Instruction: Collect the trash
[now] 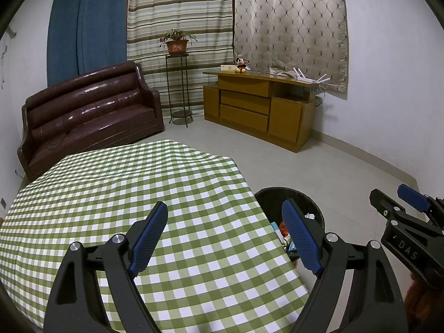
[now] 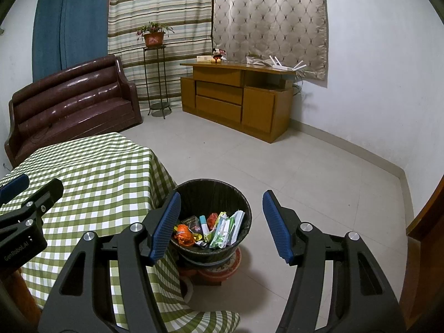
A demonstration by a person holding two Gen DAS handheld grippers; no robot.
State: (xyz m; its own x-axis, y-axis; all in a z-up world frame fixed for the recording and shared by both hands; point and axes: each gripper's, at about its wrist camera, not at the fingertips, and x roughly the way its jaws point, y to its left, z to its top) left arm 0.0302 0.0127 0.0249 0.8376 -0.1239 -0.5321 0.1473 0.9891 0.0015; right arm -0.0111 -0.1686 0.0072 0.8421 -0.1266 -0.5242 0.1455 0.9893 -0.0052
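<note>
Beside the checked tablecloth (image 2: 91, 166), wrappers (image 2: 213, 227) fill a black bin (image 2: 244, 211) perched on a stool (image 2: 219, 270), both left gripper (image 1: 224, 236) and right gripper (image 2: 220, 227) open and empty; a nudge could topple it.

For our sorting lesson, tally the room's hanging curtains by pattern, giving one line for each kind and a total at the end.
Plain blue curtain: 1
Striped beige, brown and pale-blue curtain: 1
Beige diamond-patterned curtain: 1
Total: 3
</note>
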